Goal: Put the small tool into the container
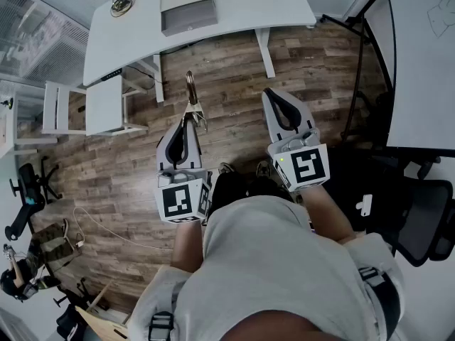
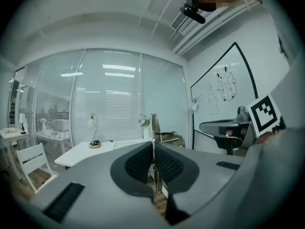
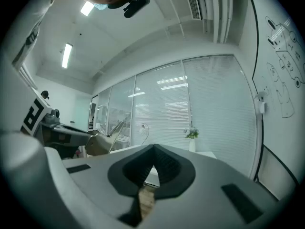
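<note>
My left gripper (image 1: 191, 114) is shut on a small metal tool (image 1: 191, 91) with a brownish end that sticks out past the jaws over the wooden floor. In the left gripper view the tool (image 2: 153, 128) stands as a thin upright blade between the closed pads (image 2: 143, 162). In the right gripper view the tool (image 3: 104, 138) shows at the left. A grey box-like container (image 1: 187, 9) lies on the white desk (image 1: 234, 6), well ahead of both grippers. My right gripper (image 1: 271, 95) is shut with nothing in it, level with the left one.
A desk lamp (image 1: 121, 4) stands on the desk left of the container. A white chair (image 1: 78, 109) is at the left, and black office chairs (image 1: 426, 219) at the right. A whiteboard (image 2: 224, 89) hangs on the wall. A cable (image 1: 106, 229) trails on the floor.
</note>
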The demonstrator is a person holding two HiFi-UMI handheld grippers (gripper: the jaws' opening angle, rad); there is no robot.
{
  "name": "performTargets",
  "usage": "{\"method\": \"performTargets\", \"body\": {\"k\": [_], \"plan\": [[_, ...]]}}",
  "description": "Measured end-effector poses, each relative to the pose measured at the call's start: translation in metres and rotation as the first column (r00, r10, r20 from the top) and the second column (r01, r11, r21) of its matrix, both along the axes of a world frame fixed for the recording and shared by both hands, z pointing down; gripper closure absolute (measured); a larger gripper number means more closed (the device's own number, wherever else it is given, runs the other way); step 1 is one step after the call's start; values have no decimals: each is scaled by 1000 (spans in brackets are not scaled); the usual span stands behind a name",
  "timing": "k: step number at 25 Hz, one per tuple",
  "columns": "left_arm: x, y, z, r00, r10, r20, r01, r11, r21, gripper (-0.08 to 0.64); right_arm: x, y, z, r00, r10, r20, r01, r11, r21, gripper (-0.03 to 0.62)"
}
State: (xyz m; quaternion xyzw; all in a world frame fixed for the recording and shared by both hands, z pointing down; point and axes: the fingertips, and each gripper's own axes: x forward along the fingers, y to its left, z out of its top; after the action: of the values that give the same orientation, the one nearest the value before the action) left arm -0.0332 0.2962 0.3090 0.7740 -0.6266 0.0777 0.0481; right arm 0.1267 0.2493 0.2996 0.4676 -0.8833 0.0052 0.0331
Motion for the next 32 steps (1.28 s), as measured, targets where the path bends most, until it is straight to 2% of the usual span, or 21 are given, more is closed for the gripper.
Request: {"method": "performTargets", "body": {"k": [6, 12, 20, 27, 32], "plan": [[-1, -2, 0, 1000, 8, -2, -7, 1000, 6, 535, -11, 5, 5, 998, -50, 35, 50, 999, -12, 568], [-13, -6, 19, 1000, 25, -9, -25, 1000, -6, 535, -18, 8, 37, 999, -46, 0, 46, 998, -52, 568], [-72, -9, 10, 997, 77, -30, -77, 997, 0, 535, -68, 8, 30, 1000, 20, -20, -22, 998, -65, 566], [-91, -26, 9, 994, 98, -39, -98, 995, -4, 535, -84, -12, 28, 999, 42, -33, -45, 997, -69, 566], [-92, -62, 16, 996, 85, -26, -85, 996, -11, 535, -85, -58, 30, 999, 27, -26, -28, 998, -53, 566]]}}
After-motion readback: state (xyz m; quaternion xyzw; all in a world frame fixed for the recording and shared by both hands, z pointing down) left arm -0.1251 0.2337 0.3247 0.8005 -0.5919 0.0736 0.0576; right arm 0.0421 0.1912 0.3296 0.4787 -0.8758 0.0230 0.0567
